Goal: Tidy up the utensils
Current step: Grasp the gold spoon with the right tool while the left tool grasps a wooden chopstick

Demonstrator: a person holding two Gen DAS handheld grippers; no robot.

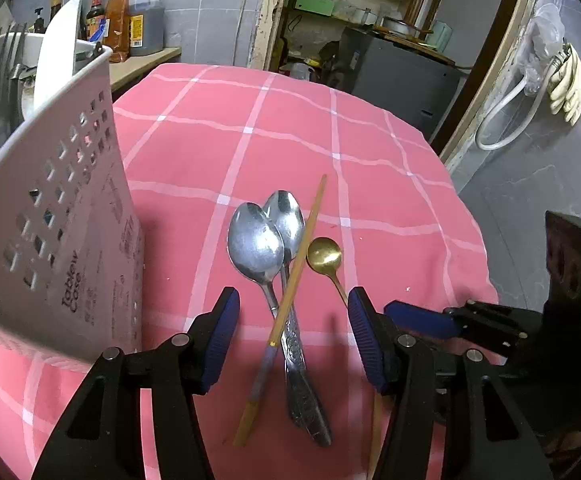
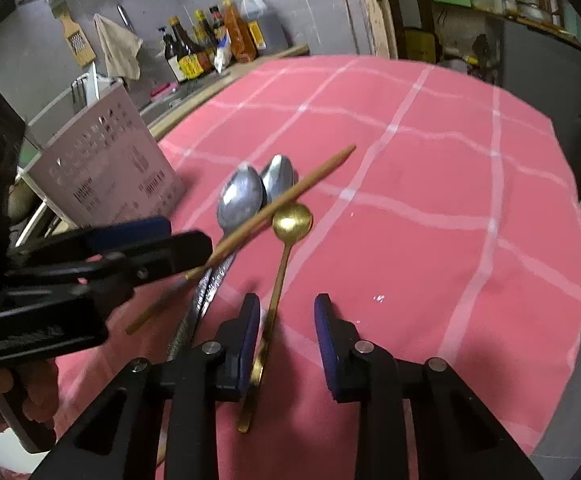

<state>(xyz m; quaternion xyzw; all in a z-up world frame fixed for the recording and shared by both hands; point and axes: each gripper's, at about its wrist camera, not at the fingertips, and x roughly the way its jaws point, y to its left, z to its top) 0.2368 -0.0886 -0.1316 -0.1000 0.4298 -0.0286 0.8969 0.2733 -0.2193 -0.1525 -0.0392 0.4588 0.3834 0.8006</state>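
Pink checked cloth (image 1: pixel 370 152) fills both views. Utensils lie bunched at centre: two steel spoons (image 1: pixel 255 248), bowls touching, handles running toward lower frame; chopstick (image 1: pixel 290 300) laid slantwise across them; gold spoon (image 2: pixel 290 220) just beside, on right. Left gripper (image 1: pixel 292 334) low over steel handles and chopstick, fingers apart, pads clear of both. Right gripper (image 2: pixel 286 340) fingers apart, gold handle between them, close against left pad; contact unclear. White perforated caddy (image 1: pixel 62 216) at left edge.

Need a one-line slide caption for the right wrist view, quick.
Right gripper open astride the gold spoon handle; two steel spoons and a crossing chopstick lie alongside on pink checked cloth.
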